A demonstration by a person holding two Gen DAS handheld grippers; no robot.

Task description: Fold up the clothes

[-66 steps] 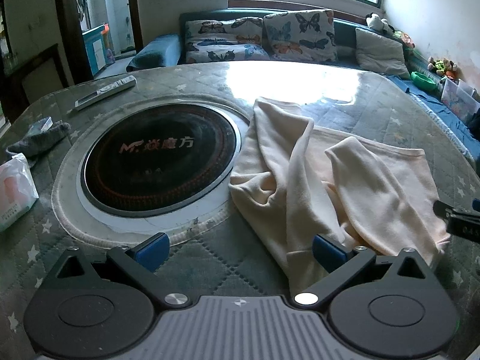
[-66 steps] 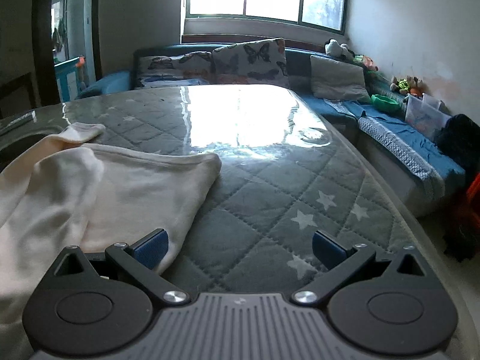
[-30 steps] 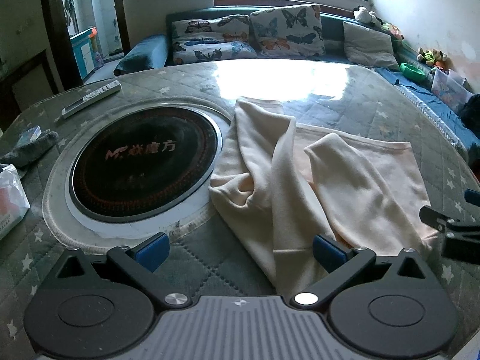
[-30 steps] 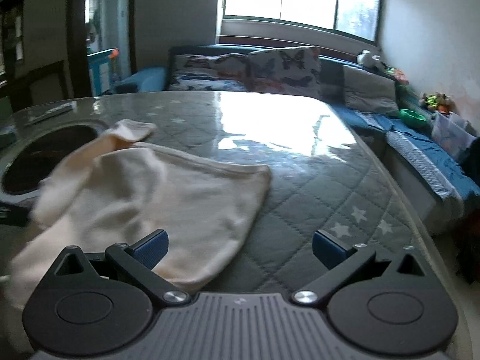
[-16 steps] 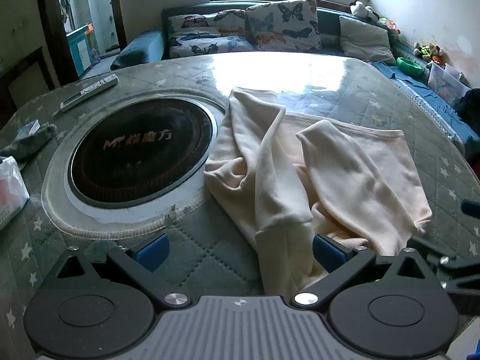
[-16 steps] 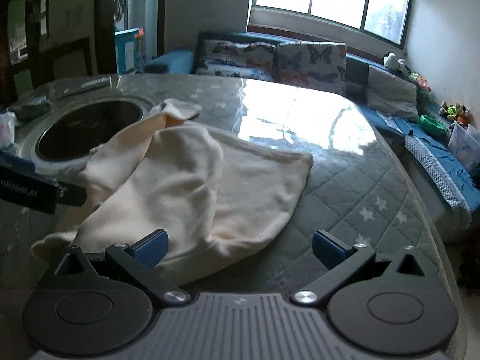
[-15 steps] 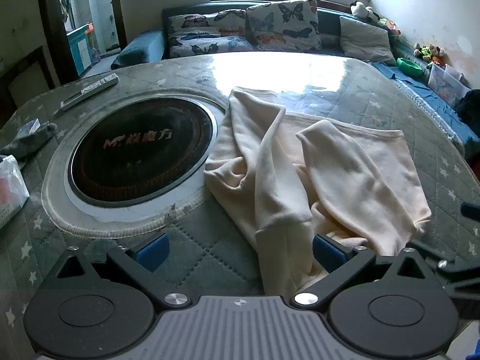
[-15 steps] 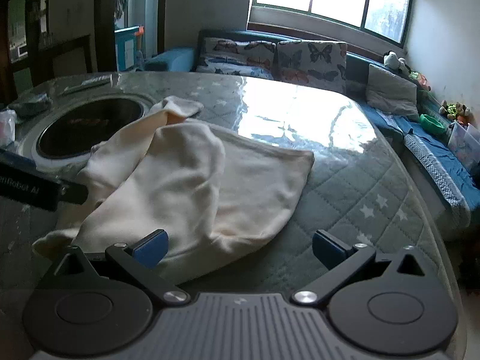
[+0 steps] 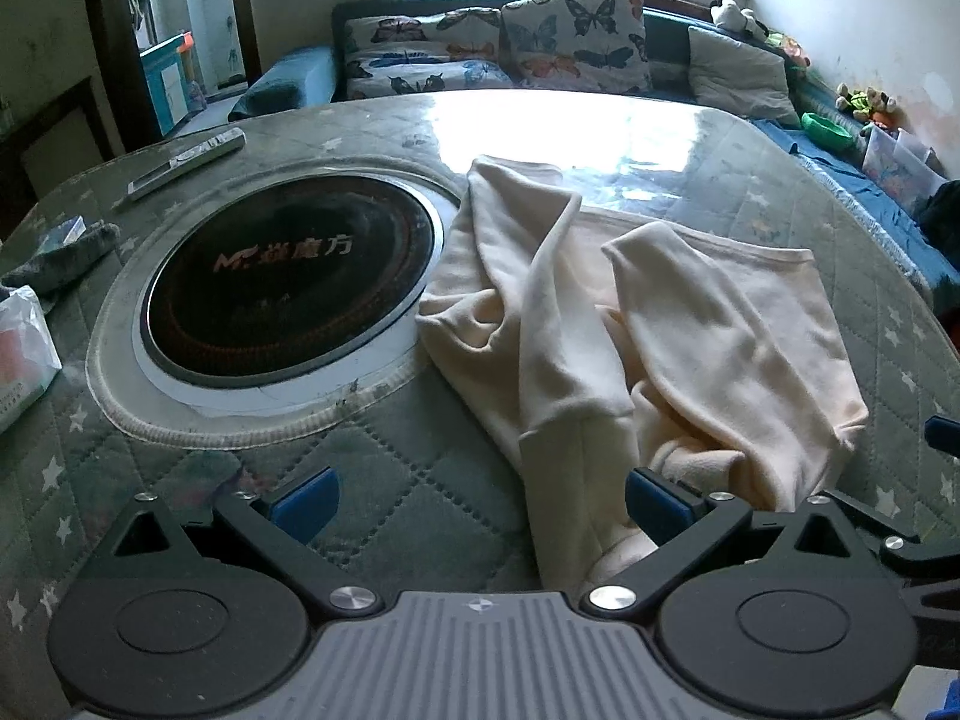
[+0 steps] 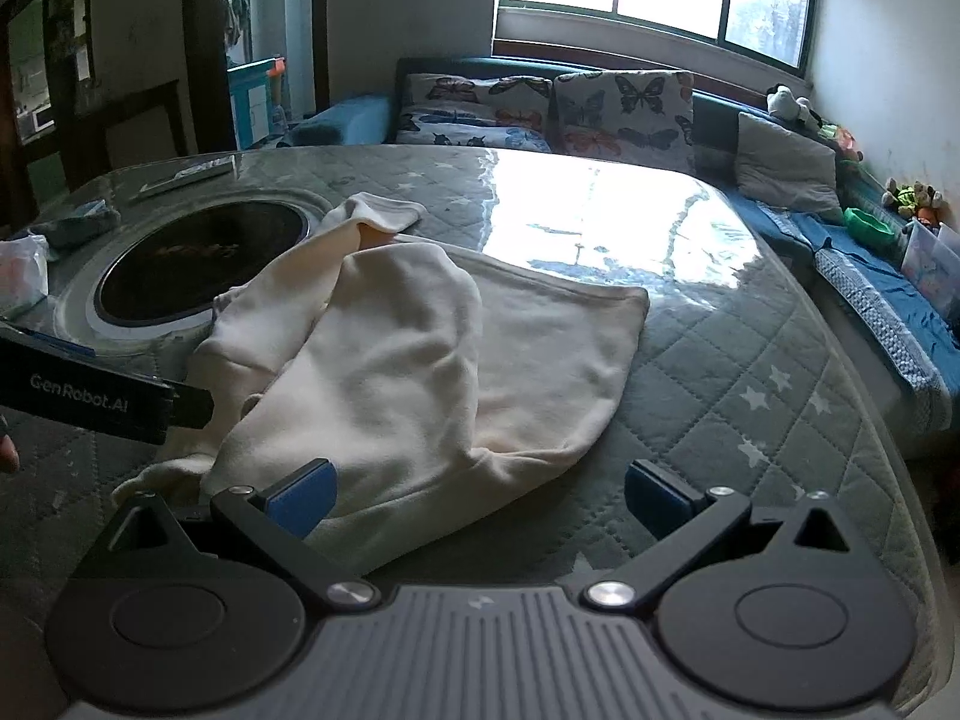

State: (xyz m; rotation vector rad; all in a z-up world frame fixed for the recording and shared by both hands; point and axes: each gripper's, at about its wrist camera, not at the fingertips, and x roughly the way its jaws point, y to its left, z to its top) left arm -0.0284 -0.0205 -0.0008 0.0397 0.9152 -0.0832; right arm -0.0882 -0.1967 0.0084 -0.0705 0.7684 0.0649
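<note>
A cream long-sleeved garment [image 9: 630,312] lies crumpled on the quilted grey table [image 9: 390,480], right of a round black cooktop [image 9: 288,270]. One sleeve cuff [image 9: 576,450] reaches toward my left gripper [image 9: 480,501], which is open and empty just in front of it. In the right wrist view the garment [image 10: 420,372] lies ahead and to the left. My right gripper [image 10: 480,495] is open and empty at the garment's near hem. The left gripper's body [image 10: 90,396] shows at the left edge there.
A remote [image 9: 186,162] lies at the table's far left. A dark cloth [image 9: 60,252] and a white packet [image 9: 24,354] sit at the left edge. A sofa with butterfly cushions [image 9: 510,54] runs behind the table, with toys and a green bowl [image 9: 828,129] at right.
Both grippers have drawn back toward the near edge of the table, so the garment sits further ahead. The right wrist view has swung left over the garment. The jaws stay open.
</note>
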